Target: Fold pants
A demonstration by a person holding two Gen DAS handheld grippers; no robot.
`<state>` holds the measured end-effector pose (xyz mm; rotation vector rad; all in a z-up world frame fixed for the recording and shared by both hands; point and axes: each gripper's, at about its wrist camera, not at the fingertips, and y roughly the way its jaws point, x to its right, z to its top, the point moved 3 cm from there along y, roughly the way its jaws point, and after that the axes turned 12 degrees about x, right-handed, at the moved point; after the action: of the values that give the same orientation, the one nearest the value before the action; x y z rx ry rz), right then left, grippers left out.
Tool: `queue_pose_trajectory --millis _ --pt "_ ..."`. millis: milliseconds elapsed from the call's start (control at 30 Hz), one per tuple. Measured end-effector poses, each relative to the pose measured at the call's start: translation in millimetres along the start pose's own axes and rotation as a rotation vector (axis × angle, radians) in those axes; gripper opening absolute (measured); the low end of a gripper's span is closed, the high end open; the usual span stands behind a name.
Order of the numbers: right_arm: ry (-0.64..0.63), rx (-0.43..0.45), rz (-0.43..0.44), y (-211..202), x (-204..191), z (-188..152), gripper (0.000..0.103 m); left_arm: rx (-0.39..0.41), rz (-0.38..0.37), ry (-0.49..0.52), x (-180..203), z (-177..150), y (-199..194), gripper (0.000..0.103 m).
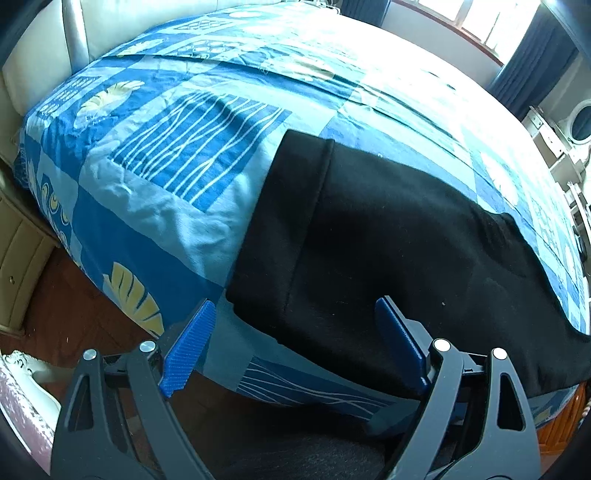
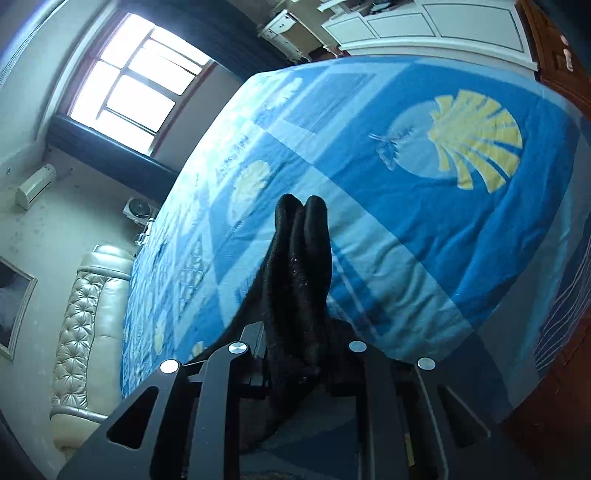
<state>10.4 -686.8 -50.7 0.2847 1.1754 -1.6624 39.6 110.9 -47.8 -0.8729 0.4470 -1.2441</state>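
Two grippers — left gripper [image 1: 291, 343] spread over black pants [image 1: 388, 236] on bedspread [image 1: 155, 155], right gripper [image 2: 301, 295] clamping them.

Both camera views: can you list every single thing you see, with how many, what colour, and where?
pants: one, black, lying on the bed's near edge; a bunched part is pinched in the right gripper
bedspread: one, blue with white and yellow leaf and shell prints, covering the bed
headboard: one, cream, tufted, at the bed's end
window: one, bright, red-brown frame, on the wall past the bed
curtains: dark blue, beside the window
air conditioner: one, white, on the wall
cabinets: white, beyond the bed
floor: reddish-brown wood, beside the bed
left gripper: one, black with blue pads, open over the pants' corner
right gripper: one, black, shut on the pants
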Motion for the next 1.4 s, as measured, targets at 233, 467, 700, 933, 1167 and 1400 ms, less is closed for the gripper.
queue_pose_trajectory --millis 233,467,700,933,1167,1400 --pt "-0.085 0.028 0.083 -29 -63 6 0.02 0.014 -0.035 -0.004 -5 2 -15 0.088" --pt "-0.236 0.039 0.157 -44 -146 -18 0.02 0.023 -0.069 0.036 -2 -1 -27 0.088" --pt "-0.403 0.014 0.173 -36 -214 -72 0.02 0.032 -0.103 0.044 8 -1 -32 0.088" --pt "-0.487 -0.057 0.214 -7 -252 -135 0.02 0.025 -0.116 0.043 14 -5 -34 0.088" --pt "-0.619 -0.144 0.18 30 -273 -206 0.02 0.031 -0.116 0.038 14 -4 -36 0.088" --pt "-0.703 -0.228 0.125 66 -272 -263 0.02 0.029 -0.119 0.038 15 -4 -35 0.088"
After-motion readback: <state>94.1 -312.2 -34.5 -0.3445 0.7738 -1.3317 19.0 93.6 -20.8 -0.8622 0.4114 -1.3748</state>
